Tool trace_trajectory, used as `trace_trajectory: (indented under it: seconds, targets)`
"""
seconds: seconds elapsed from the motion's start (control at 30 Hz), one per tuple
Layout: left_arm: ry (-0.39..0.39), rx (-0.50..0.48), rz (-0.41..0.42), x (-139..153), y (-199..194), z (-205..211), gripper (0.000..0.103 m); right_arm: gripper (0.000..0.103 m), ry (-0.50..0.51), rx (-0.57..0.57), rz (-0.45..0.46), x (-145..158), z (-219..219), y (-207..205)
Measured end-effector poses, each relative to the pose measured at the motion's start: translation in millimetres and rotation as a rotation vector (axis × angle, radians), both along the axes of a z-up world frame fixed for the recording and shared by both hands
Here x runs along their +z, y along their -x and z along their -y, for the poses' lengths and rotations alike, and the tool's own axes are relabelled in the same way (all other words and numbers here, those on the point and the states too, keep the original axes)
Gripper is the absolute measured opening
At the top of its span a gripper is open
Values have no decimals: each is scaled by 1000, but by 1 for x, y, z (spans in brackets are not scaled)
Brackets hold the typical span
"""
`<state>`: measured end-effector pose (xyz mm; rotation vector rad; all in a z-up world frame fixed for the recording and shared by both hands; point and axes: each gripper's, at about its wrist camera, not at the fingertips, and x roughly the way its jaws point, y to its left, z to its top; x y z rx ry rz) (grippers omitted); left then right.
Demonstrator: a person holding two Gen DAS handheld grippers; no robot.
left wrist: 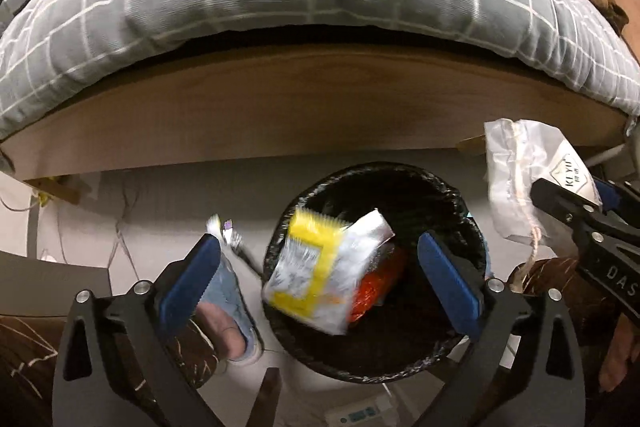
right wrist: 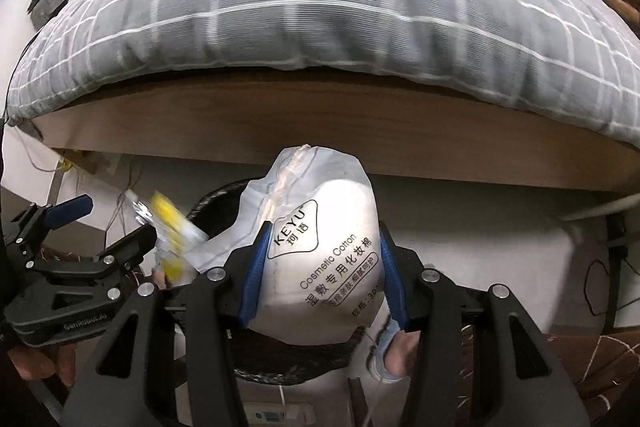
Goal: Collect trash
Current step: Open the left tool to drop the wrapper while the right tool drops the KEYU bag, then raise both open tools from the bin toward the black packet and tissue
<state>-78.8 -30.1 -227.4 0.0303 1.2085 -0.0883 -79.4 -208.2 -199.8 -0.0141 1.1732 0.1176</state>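
The left gripper (left wrist: 320, 279) gapes wide and empty above one black-lined trash bin (left wrist: 472, 211), where one yellow wrapper (left wrist: 308, 267) lies over one orange packet (left wrist: 376, 287). The right gripper (right wrist: 320, 267) clamps one white cosmetic-cotton bag (right wrist: 324, 247) just beside the bin.

Bin (left wrist: 472, 203) mouth open from above; bed frame (left wrist: 320, 107) just behind, foot (left wrist: 228, 323) beside it at left

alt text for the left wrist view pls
Left gripper, jaws wide open, hangs over a black-lined trash bin with a blurred yellow wrapper between them above the bin. At right, the right gripper holds a white cotton-pad bag; behind is a bed.
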Motion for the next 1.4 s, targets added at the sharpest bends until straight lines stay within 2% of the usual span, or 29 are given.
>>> trace_trajectory:
  seconds: [0.43, 0.53, 0.7, 0.9, 1.0, 1.17, 1.4]
  targets:
    - [3, 74, 24, 7, 9, -49, 97, 49, 11, 64, -11, -6, -35, 1]
    - [5, 78, 27, 8, 8, -53, 97, 52, 23, 65, -5, -5, -42, -1]
    - [4, 73, 41, 18, 7, -51, 97, 68, 39, 56, 17, -2, -46, -4]
    - [13, 73, 60, 35, 5, -49, 97, 80, 60, 45, 88, 22, -32, -5]
    - [21, 63, 96, 51, 4, -47, 97, 89, 72, 26, 139, 37, -25, -6]
    - [33, 58, 142, 75, 1, -44, 97, 94, 81, -15, 202, 59, -16, -9]
    - [36, 59, 207, 103, -4, -44, 97, 95, 109, -45, 287, 89, -11, -13]
